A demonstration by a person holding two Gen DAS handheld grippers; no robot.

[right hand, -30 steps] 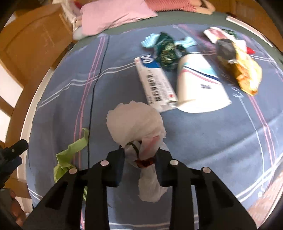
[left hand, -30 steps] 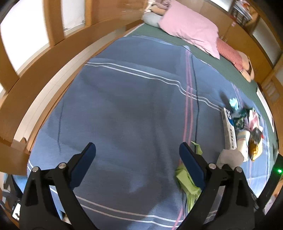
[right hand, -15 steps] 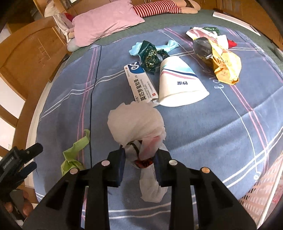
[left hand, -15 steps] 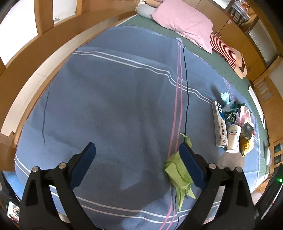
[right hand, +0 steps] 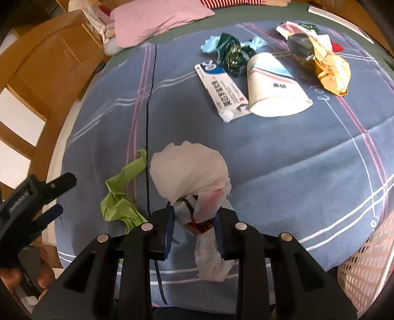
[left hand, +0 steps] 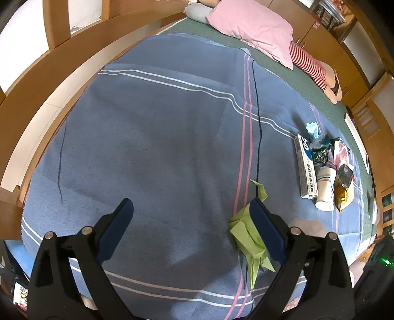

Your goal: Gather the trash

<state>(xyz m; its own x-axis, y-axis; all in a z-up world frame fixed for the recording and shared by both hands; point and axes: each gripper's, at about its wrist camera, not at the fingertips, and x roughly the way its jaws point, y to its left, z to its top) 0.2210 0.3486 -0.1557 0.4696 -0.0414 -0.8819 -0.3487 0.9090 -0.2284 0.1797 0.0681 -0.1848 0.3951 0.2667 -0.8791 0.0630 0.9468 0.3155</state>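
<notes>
Left gripper (left hand: 190, 213): black frame w/ blue pads, jaws spread wide, nothing between them; hangs over the blue striped blanket (left hand: 160, 137). In the right wrist view its tip shows at the left edge (right hand: 53, 197), a person's fingers under it.
Green paper (right hand: 120, 197): crumpled light-green sheet, lies on the blanket just beside the left gripper's right pad, partly behind it in the left wrist view (left hand: 248, 236). Not pinched.
Right gripper (right hand: 194, 219): black frame, jaws narrow, pinching a white crumpled tissue wad (right hand: 189, 169) w/ a bit of red-printed wrapper in it. Wad bulges beyond the pads, a tail hangs below them; it is off the blanket.
Box (right hand: 220, 91): long white carton w/ blue end and printed text, flat on the blanket, beyond the held wad.
Cup (right hand: 273, 88): white paper cup w/ pale stripes, on its side, touching the box on the right.
Foil wrapper (right hand: 232, 53): dark green, crumpled, behind box and cup, on a pale blue scrap.
Snack bag (right hand: 332, 71): yellow-orange, crumpled, right of the cup, apart from it.
Basket (right hand: 364, 265): pale plastic lattice basket, bottom-right corner, below the bed edge.
Pillow (right hand: 157, 19): pink, at far end of the bed.
</notes>
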